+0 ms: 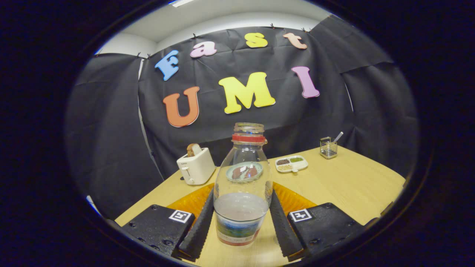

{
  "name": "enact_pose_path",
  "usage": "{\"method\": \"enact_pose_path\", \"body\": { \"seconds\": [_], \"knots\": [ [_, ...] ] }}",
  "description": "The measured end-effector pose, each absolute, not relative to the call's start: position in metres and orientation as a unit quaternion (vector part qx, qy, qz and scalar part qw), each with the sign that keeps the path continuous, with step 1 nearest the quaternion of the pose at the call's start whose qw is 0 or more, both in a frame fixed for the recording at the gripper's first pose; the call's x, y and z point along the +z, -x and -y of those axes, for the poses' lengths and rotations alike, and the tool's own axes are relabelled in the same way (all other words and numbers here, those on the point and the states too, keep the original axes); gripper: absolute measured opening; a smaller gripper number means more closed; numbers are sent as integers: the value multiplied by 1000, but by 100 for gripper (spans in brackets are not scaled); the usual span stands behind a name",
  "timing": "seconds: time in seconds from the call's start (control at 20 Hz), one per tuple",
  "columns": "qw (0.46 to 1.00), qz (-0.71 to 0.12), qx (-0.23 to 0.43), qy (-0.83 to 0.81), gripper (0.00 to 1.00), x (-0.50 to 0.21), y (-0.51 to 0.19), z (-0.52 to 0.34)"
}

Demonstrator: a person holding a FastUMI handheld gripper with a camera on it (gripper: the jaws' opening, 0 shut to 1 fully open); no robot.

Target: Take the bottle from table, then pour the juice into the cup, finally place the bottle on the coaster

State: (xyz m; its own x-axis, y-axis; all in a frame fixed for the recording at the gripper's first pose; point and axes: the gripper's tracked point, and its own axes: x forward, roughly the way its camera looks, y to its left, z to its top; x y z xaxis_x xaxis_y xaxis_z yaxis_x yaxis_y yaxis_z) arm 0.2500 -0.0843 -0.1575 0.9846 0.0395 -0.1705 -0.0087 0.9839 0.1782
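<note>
A clear glass bottle with a red ring at its neck and no cap stands upright between my fingers. Pale liquid fills its lower part, above a coloured label. My gripper is shut on the bottle, with one finger pressing on its left side and the other on its right. Just behind the fingers, an orange ribbed piece lies on the wooden table and shows on both sides of the bottle. Through the glass I see a distorted teal dish holding something brown and red. I cannot tell whether the bottle's base touches the table.
A white toaster with a slice of bread in it stands at the table's back left. A white divided dish of grains lies behind the bottle to the right. Further right stands a metal mesh holder with a utensil.
</note>
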Motion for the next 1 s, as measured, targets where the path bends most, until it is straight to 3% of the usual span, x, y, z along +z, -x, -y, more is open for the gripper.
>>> {"method": "enact_pose_path", "body": {
  "seconds": [0.4,0.65,1.0],
  "knots": [
    [999,-39,-24,-29,82,-137,-285,105],
    [999,-30,-7,-21,82,-157,-309,91],
    [998,-54,-41,8,82,-204,-343,91]
  ]
}}
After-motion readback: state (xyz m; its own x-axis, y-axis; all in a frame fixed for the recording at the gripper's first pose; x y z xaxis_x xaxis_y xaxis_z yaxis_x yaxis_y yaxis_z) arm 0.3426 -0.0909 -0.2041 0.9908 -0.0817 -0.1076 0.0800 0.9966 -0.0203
